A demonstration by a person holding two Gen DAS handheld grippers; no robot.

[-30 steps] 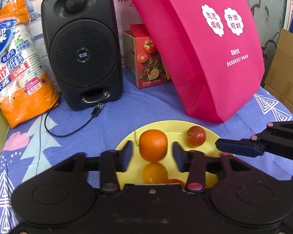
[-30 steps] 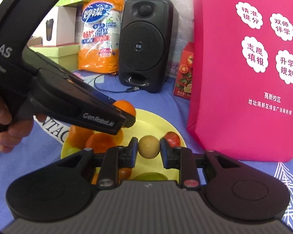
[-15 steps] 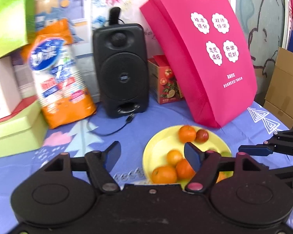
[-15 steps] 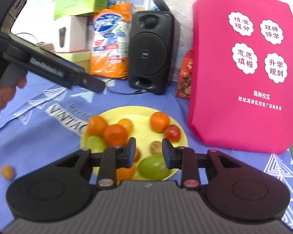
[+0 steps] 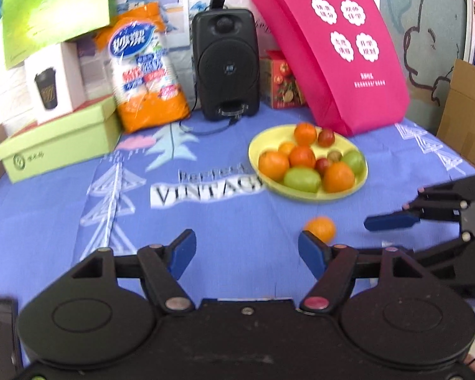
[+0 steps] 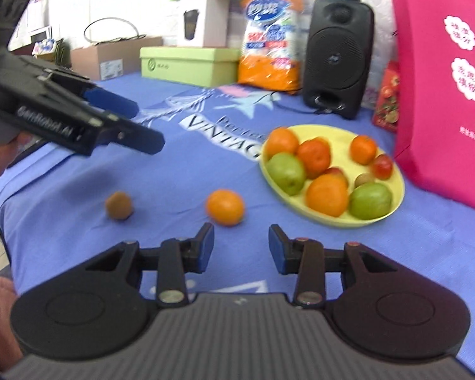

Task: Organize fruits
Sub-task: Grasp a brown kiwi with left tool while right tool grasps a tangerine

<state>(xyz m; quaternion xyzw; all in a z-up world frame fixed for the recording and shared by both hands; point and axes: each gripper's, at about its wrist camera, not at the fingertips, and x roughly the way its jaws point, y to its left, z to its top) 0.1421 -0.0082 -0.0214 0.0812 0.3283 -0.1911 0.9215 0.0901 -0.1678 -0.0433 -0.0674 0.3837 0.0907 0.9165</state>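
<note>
A yellow plate holds several oranges, green apples and small red fruits. A loose orange lies on the blue cloth in front of the plate. A small brown fruit lies further left. My left gripper is open and empty, back from the plate; it also shows in the right wrist view. My right gripper is open and empty, just behind the loose orange; it also shows in the left wrist view.
A black speaker with a cable, a pink bag, a red carton, an orange packet and green and white boxes line the back. A cardboard box stands at the right.
Both grippers pulled back from the plate and opened. The orange and the small brown fruit they held a second ago now lie on the plate.
</note>
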